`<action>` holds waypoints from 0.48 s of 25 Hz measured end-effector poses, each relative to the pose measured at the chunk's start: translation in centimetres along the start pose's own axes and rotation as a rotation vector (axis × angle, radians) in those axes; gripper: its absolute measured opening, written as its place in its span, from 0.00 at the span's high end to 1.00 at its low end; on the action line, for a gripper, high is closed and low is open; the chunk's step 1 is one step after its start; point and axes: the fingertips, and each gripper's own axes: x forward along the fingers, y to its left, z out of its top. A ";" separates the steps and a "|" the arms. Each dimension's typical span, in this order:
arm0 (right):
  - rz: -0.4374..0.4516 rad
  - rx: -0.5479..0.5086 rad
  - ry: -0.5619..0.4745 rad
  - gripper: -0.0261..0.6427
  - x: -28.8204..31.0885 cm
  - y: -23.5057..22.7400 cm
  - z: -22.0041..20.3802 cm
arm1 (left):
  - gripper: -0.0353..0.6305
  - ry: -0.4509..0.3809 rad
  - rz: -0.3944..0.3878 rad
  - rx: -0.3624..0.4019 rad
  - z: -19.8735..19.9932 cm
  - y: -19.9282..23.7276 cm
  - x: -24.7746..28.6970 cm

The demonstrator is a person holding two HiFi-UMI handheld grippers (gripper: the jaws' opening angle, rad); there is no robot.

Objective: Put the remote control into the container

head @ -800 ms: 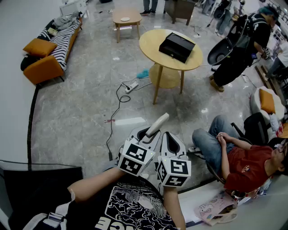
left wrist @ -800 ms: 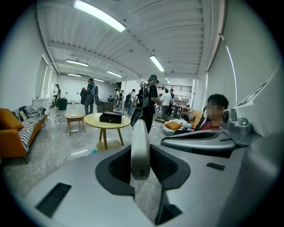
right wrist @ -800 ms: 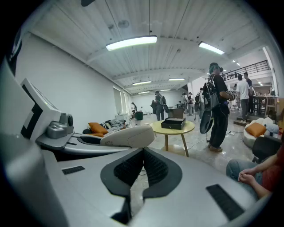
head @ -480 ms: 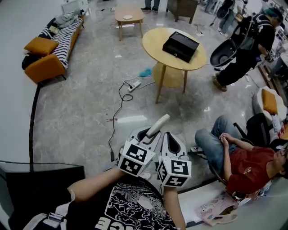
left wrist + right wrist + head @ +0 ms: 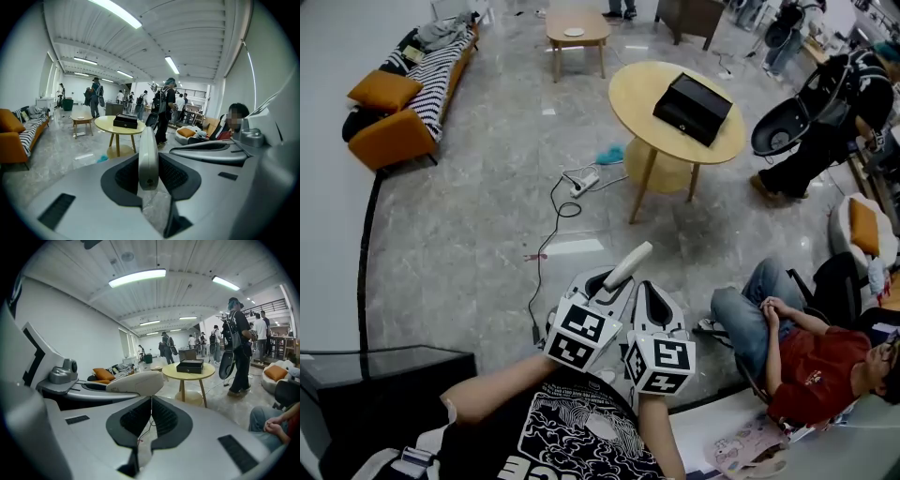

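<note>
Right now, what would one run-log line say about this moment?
left claw: shut on remote control | right claw: shut, empty | container: on round table, across the floor

The slim pale grey plastic remote control [image 5: 626, 265] matches the light grey left gripper [image 5: 607, 280] and right gripper [image 5: 649, 285], whose cubes bear black-and-white square markers. The black rectangular box [image 5: 693, 109] contrasts with the round pale yellow wooden table [image 5: 637, 92]; the polished stone floor [image 5: 459, 244] is marbled grey, the orange sofa [image 5: 389, 141] draped in black-and-white stripes.
</note>
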 end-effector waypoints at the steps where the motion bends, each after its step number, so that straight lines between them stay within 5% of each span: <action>1: 0.002 -0.001 0.004 0.92 1.0 0.2 0.3 | 0.79 -0.001 0.000 -0.005 0.3 1.0 0.3; 12: -0.020 -0.024 0.018 0.92 9.5 4.2 3.6 | 0.79 -0.017 -0.023 -0.035 2.7 10.5 1.3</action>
